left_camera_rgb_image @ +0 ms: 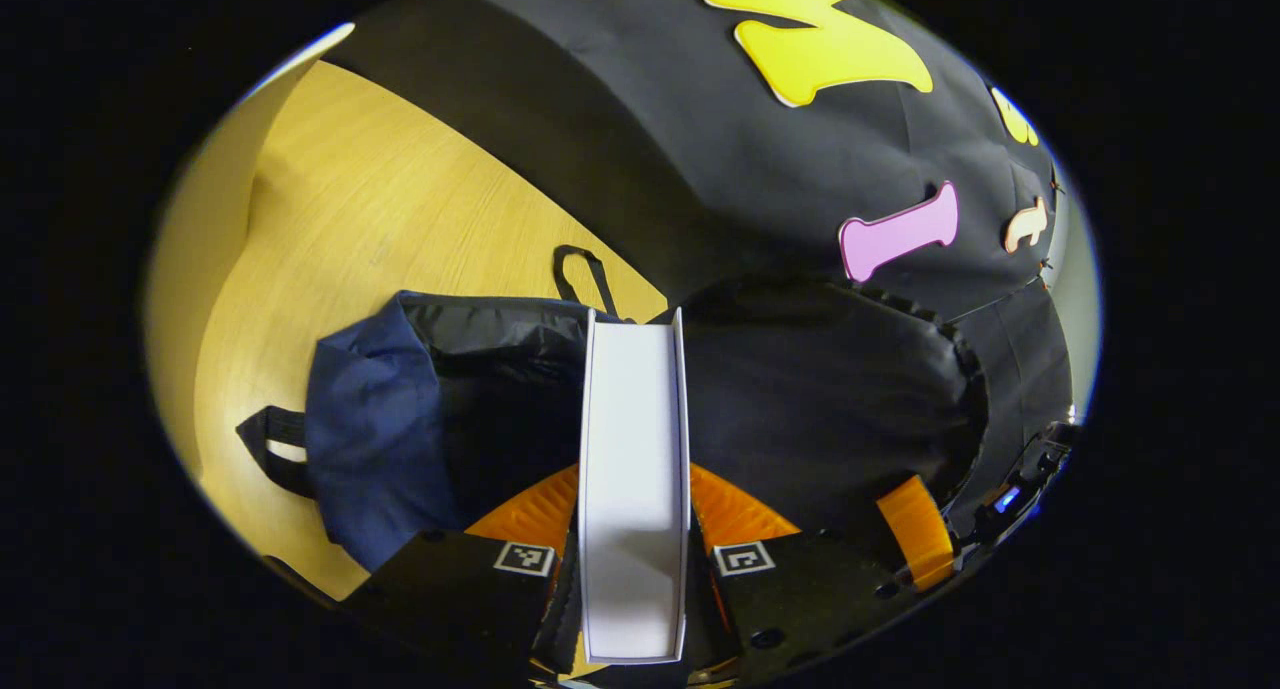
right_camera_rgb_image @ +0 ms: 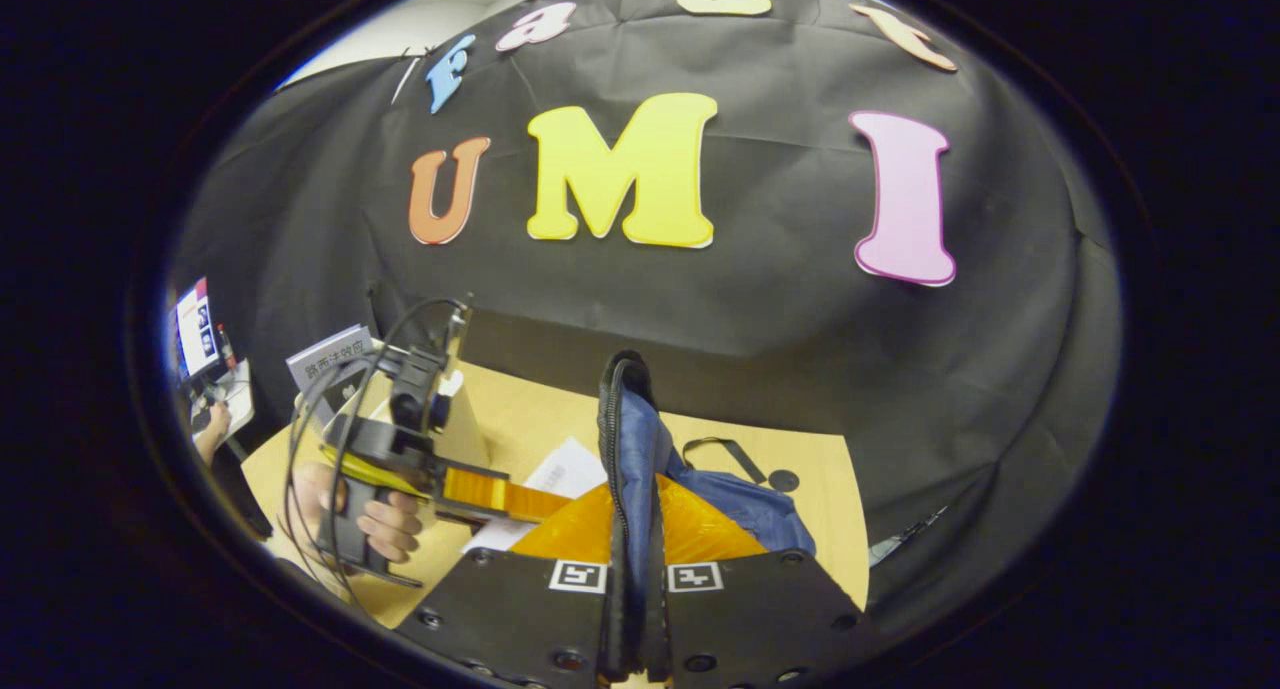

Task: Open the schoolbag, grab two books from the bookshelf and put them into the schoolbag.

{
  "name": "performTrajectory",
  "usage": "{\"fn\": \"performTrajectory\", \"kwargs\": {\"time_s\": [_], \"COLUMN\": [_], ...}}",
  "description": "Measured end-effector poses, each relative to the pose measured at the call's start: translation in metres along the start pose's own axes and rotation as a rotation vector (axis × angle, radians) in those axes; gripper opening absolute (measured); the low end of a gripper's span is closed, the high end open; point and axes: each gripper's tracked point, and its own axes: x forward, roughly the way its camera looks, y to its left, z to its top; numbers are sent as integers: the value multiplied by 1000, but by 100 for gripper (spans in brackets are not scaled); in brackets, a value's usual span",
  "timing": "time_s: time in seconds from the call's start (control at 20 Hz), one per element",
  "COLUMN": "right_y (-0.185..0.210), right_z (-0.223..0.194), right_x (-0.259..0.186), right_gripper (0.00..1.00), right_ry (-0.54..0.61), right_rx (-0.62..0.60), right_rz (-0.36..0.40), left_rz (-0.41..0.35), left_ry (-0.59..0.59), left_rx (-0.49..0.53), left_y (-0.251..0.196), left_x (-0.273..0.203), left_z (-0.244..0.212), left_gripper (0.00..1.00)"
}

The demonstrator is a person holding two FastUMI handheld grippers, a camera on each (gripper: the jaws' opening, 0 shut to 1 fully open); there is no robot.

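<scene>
Your left tongs (left_camera_rgb_image: 633, 569) are clamped on a white book (left_camera_rgb_image: 634, 469), stiff and fairly heavy, held edge-up over the schoolbag (left_camera_rgb_image: 480, 409) lying open on the counter (left_camera_rgb_image: 400, 199). Keep the grip near its middle so it won't pivot. Right tongs (right_camera_rgb_image: 632, 609) pinch the bag's zipper rim (right_camera_rgb_image: 625, 449): soft, floppy fabric, so lift it to widen the mouth.

Schoolbag (left_camera_rgb_image: 380, 439), dark blue with black lining, lying open on the wooden tabletop; mouth gaping wide, black interior exposed, black strap loops trailing at its top and left edges. In the right gripper view, zippered flap edge of the bag (right_camera_rgb_image: 630, 469) lifted upright above the table. Book (left_camera_rgb_image: 634, 489), white, held edge-on with page block facing the camera, positioned directly over the bag's open mouth. A further book (right_camera_rgb_image: 330, 359) standing upright, well apart from the bag.
</scene>
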Motion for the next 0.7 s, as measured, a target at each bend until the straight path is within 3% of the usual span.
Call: {"fn": "performTrajectory", "kwargs": {"time_s": [0.2,0.25,0.3,0.4,0.55,0.6,0.7], "right_y": [12,15,18,23,24,24,19], "right_z": [0,-1,-2,-7,-10,-10,-11], "right_x": [1,2,3,4,6,7,6], "right_gripper": [7,7,7,7,7,7,8], "right_ry": [-11,-12,-13,-15,-11,-11,-14], "right_rx": [15,13,11,15,29,24,23], "right_rz": [11,20,30,54,74,75,74], "left_rz": [-88,-108,-130,-167,-184,-189,-189], "left_ry": [2,-14,-23,-35,-22,-27,-33], "left_rx": [-2,-12,-20,-63,-82,-94,-86], "left_y": [8,10,12,17,22,20,19], "left_x": [28,34,39,49,69,75,82], "left_z": [3,6,4,-2,-18,-20,-21], "left_gripper": [44,48,44,44,45,50,45]}}
